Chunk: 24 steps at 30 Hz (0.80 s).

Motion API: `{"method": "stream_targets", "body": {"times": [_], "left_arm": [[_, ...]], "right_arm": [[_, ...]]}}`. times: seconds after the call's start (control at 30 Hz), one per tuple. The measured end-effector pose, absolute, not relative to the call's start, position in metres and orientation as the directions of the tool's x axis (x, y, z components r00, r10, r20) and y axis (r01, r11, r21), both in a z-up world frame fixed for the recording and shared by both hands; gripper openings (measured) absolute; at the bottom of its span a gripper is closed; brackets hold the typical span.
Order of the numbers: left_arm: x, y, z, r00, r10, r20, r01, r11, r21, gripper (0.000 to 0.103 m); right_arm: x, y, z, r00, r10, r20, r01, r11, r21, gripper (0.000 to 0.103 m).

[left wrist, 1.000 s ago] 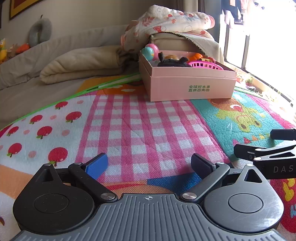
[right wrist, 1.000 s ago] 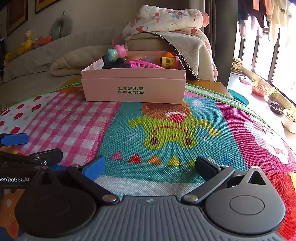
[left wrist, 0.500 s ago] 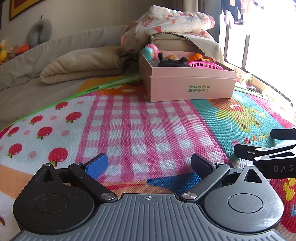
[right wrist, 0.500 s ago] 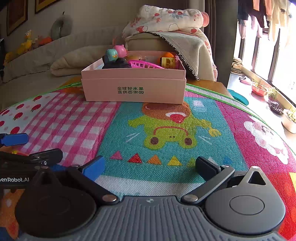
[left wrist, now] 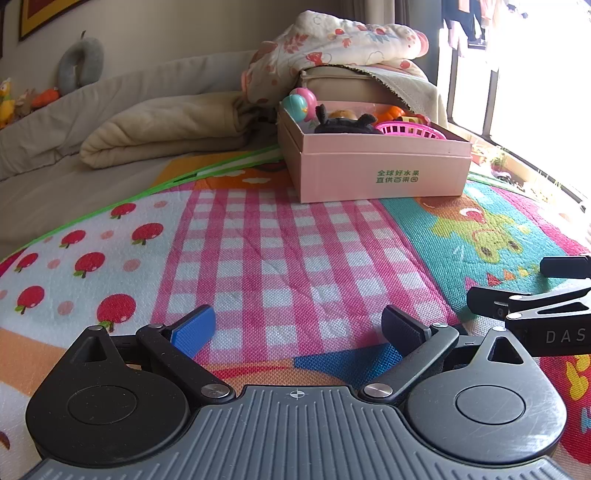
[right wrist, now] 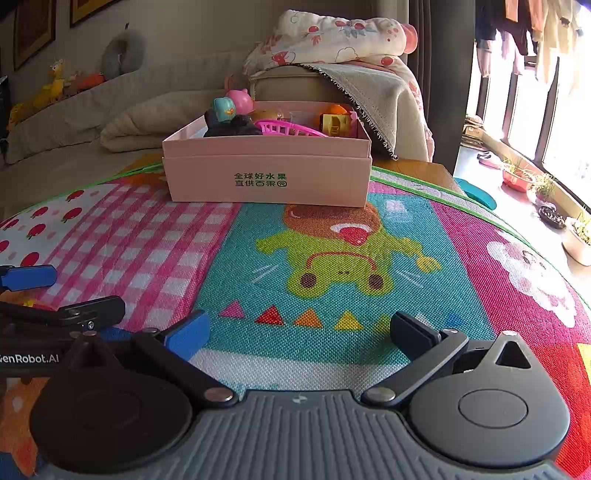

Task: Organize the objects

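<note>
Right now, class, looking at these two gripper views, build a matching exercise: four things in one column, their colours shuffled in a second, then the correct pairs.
Things:
1. box
2. basket inside the box
3. plush toy inside the box
4. folded blanket behind the mat

Colours:
A. black
B. cream
C. pale pink with green lettering
D. bright pink

Pairs: 1-C, 2-D, 3-A, 4-B

Colourful play mat [right wrist: 332, 258] covering foreground. Grey sofa [left wrist: 122, 99] running along pale wall [left wrist: 166, 33]; folded beige blanket [left wrist: 166, 129] lying on seat, neck pillow [left wrist: 79, 62] perching on backrest. Framed pictures [right wrist: 33, 33] hanging on wall. Daylight streaming through tall window [right wrist: 554, 92]; potted plants [right wrist: 532, 181] sitting below window.
</note>
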<state>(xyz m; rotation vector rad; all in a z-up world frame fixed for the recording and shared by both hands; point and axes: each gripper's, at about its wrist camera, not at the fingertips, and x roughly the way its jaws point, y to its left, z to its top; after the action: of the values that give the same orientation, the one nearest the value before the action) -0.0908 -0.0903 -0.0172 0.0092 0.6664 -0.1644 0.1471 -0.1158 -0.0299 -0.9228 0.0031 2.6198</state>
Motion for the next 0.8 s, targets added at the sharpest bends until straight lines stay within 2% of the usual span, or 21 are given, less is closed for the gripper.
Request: {"method": "stream_targets", "body": {"times": [0.8], "left_arm": [[-0.0899, -0.09, -0.0161, 0.772, -0.152, -0.617, 0.159, 0.986, -0.043, 0.1]], "right_arm": [[0.1471, -0.1161, -0.0299, -0.721, 0.336, -0.606, -0.336, -0.935, -0.118, 0.103]]}}
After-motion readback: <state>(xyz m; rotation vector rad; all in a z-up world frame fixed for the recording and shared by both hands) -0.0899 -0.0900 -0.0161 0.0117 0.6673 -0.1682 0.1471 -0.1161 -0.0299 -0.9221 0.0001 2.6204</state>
